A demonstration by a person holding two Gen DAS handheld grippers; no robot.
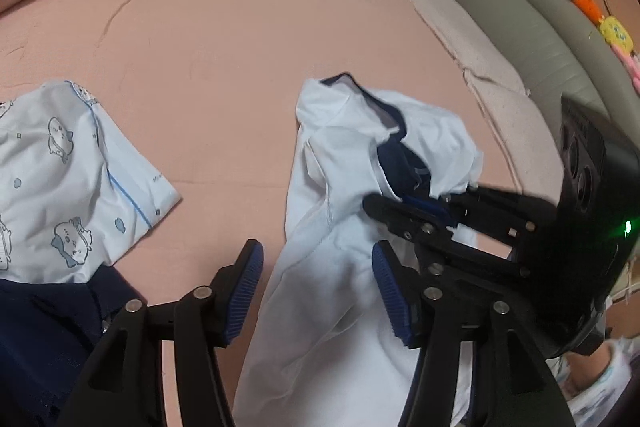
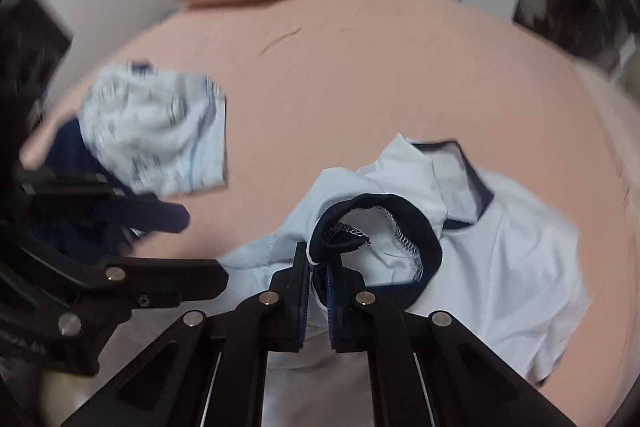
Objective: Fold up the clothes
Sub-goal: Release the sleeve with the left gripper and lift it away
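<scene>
On the pink bedsheet [image 1: 240,27], a cartoon-print garment [image 1: 72,171] lies at far left over a navy garment [image 1: 44,339]. The left gripper [image 1: 316,287] hangs parted above the crumpled white shirt [image 1: 340,267]. The right gripper [image 2: 318,267] pinches the shirt's navy trim [image 2: 430,247].

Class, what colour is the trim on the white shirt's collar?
Dark navy blue trim on the white shirt, clearest in the right wrist view.
</scene>
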